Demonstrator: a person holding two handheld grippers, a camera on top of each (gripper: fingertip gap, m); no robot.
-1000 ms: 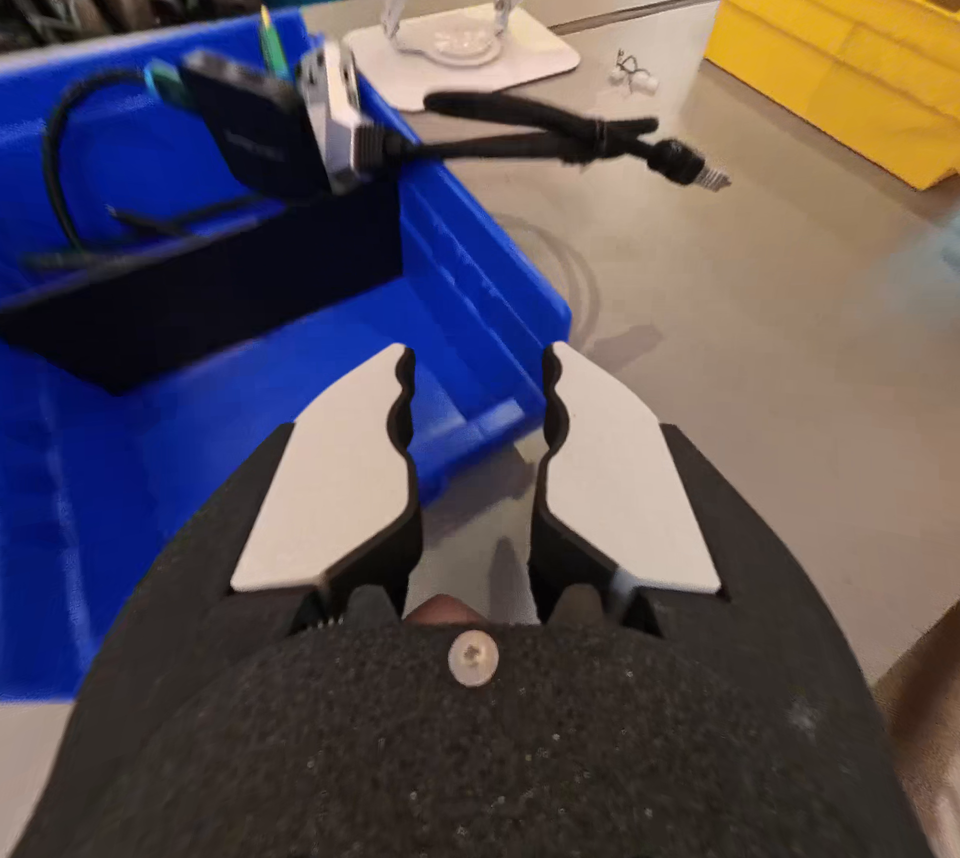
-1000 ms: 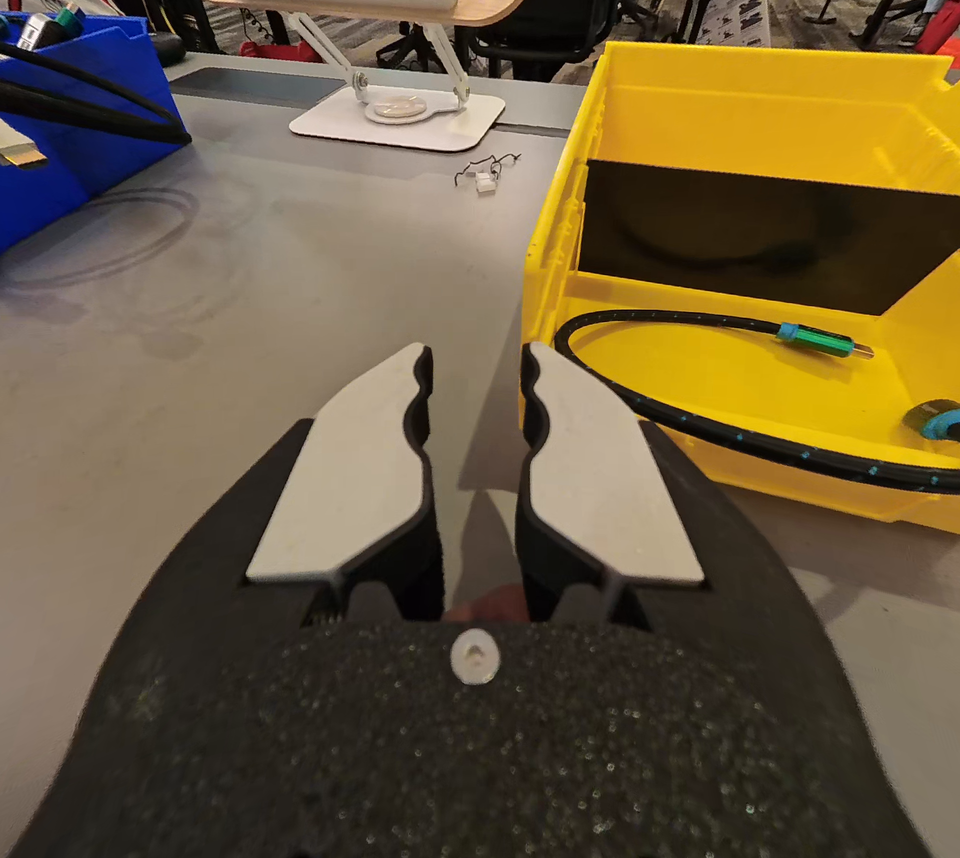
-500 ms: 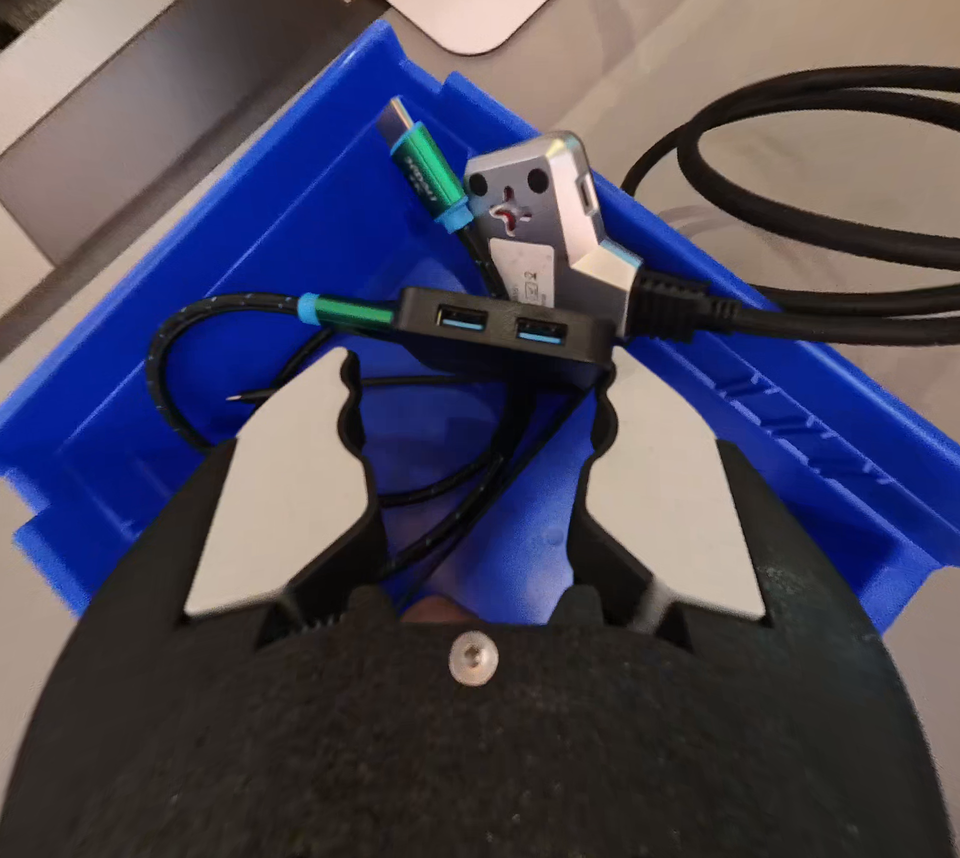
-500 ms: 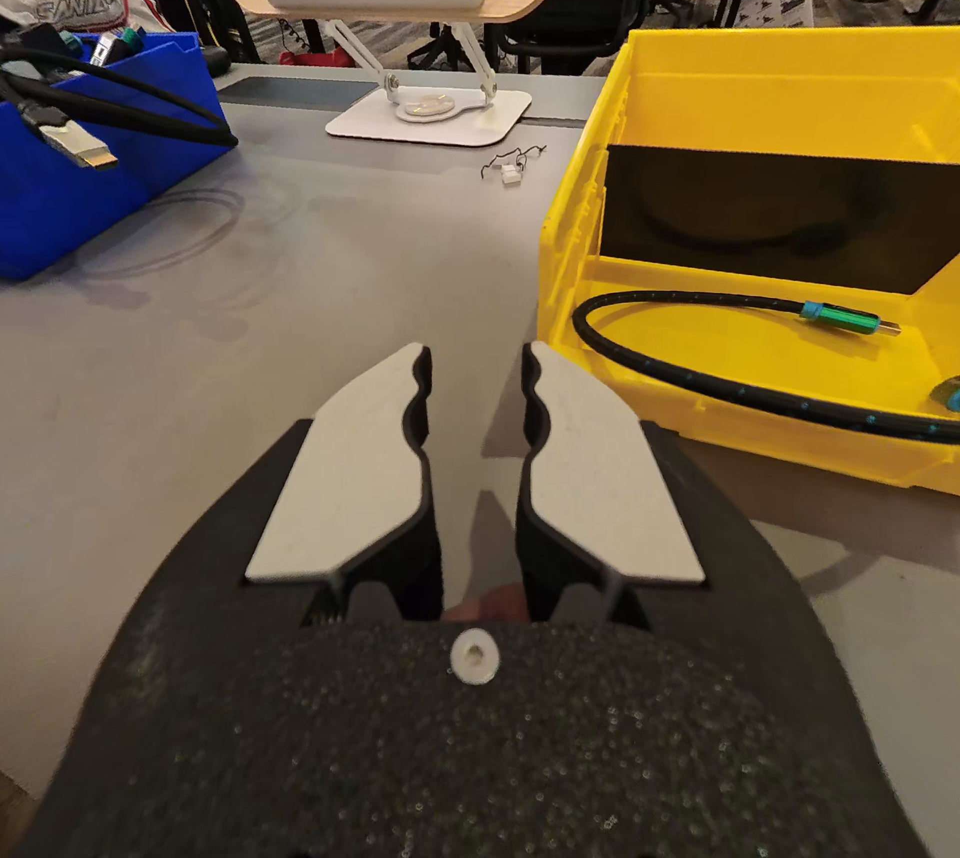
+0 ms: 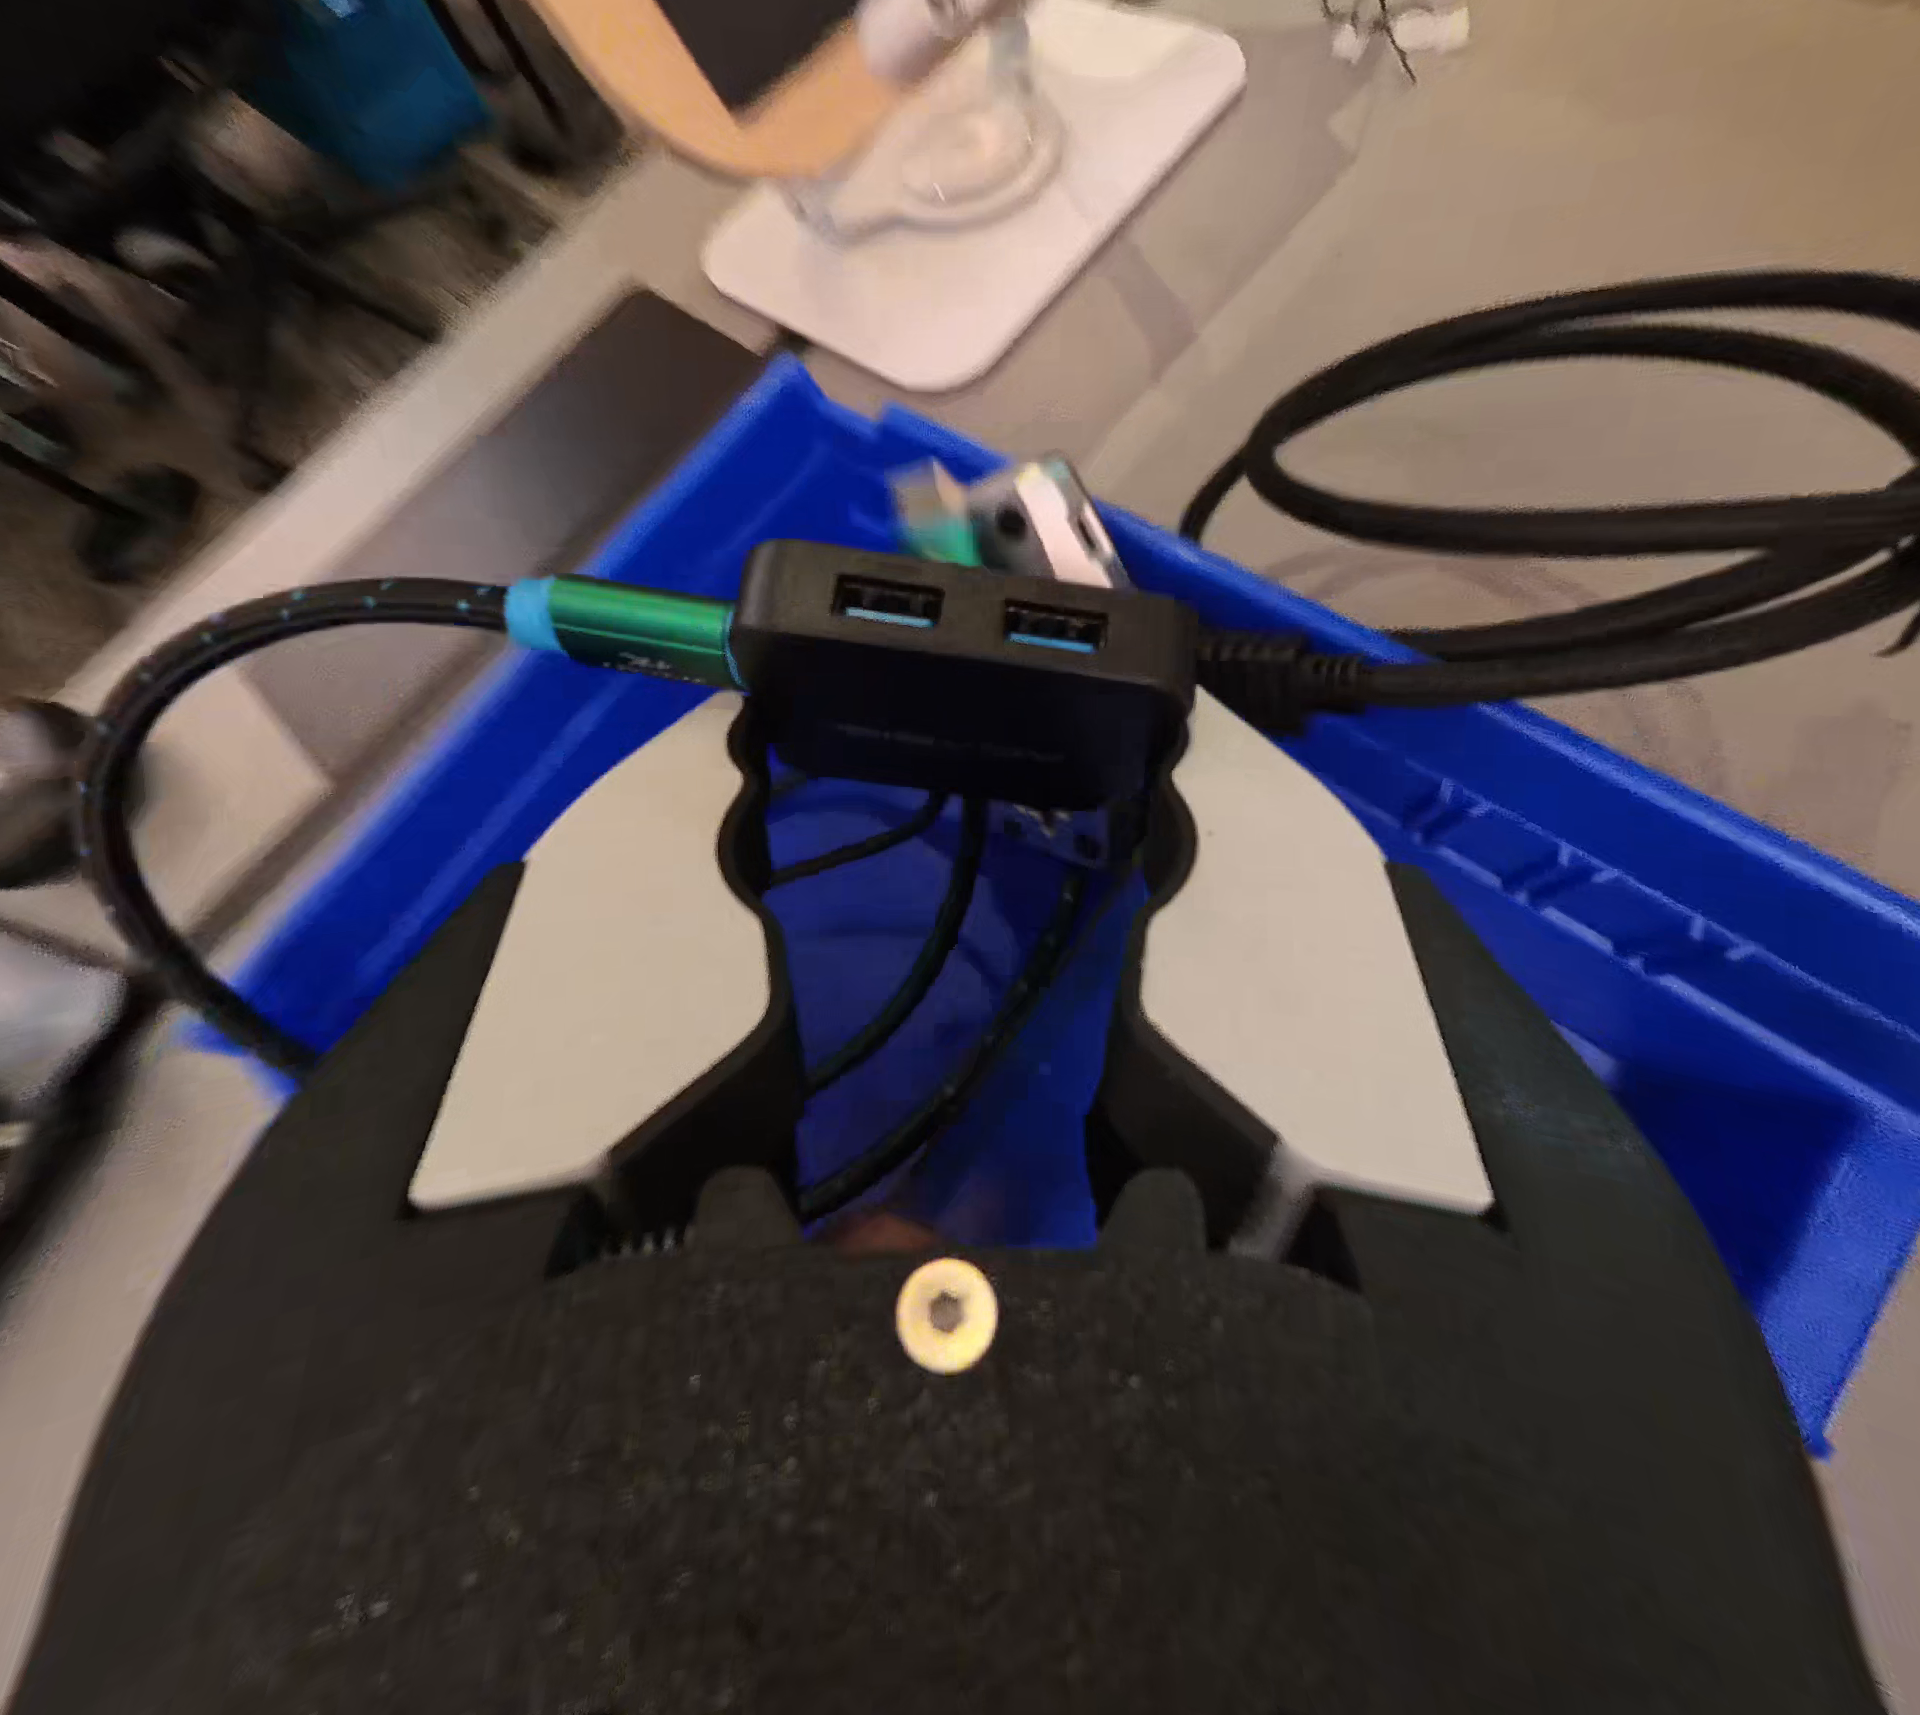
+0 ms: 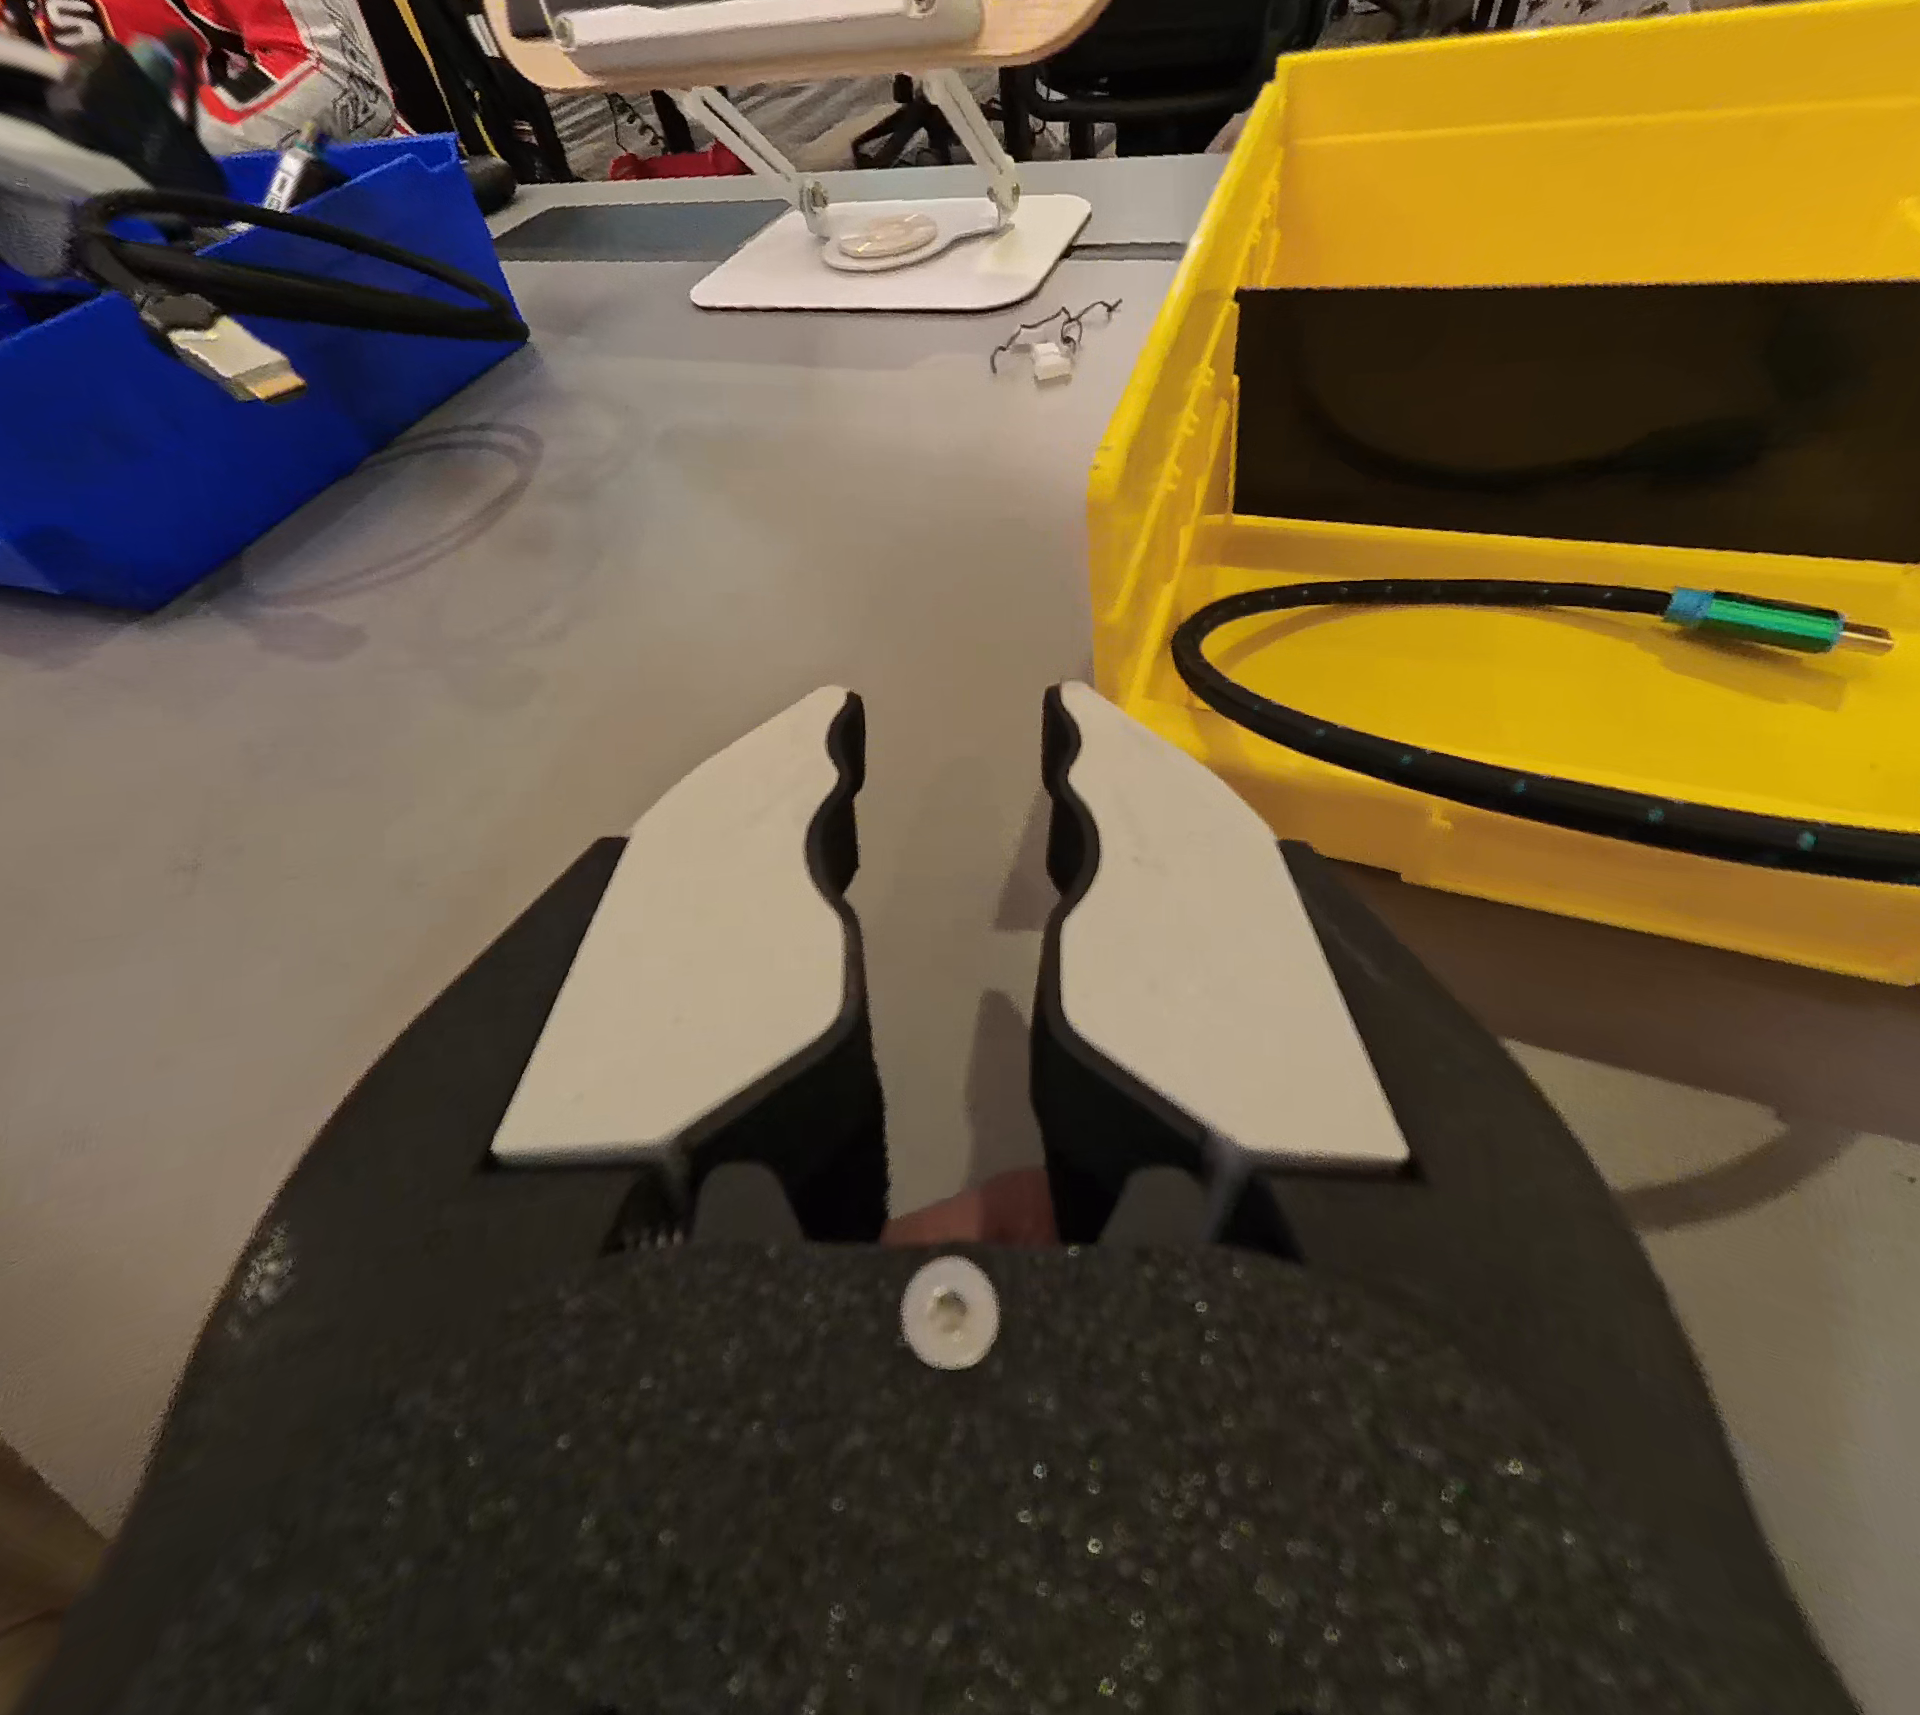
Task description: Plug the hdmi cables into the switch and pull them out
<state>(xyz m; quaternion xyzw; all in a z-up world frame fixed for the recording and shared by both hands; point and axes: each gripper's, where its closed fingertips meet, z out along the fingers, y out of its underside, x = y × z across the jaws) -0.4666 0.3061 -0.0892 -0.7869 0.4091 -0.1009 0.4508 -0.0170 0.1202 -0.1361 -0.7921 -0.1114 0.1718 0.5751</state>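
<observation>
Left wrist view: the left gripper (image 5: 958,746) pinches a black switch (image 5: 966,668) between its two fingertips, above a blue bin (image 5: 1538,876). To the left of the fingers, a braided black cable (image 5: 135,761) loops round, and its green plug (image 5: 623,631) sits in the switch's left end. Two blue-lined ports face the camera. Just beyond the switch, a second green plug (image 5: 930,517) and a grey adapter (image 5: 1055,522) show, both blurred. To the right, a thick black cable (image 5: 1558,668) leaves the switch's right end and coils over the grey table (image 5: 1558,159). Thin black wires hang under the switch, between the fingers.

Right wrist view: far left of the right gripper (image 6: 951,709), the blue bin (image 6: 156,481) stands with a black cable (image 6: 312,283) draped over its rim and a silver plug (image 6: 234,361) hanging down its side. The gripper's fingers are spread slightly apart with nothing between them, above bare table (image 6: 623,626). Just to the right, a yellow bin (image 6: 1174,522) holds a braided cable (image 6: 1455,792) with a green plug (image 6: 1756,621), lying loose.
</observation>
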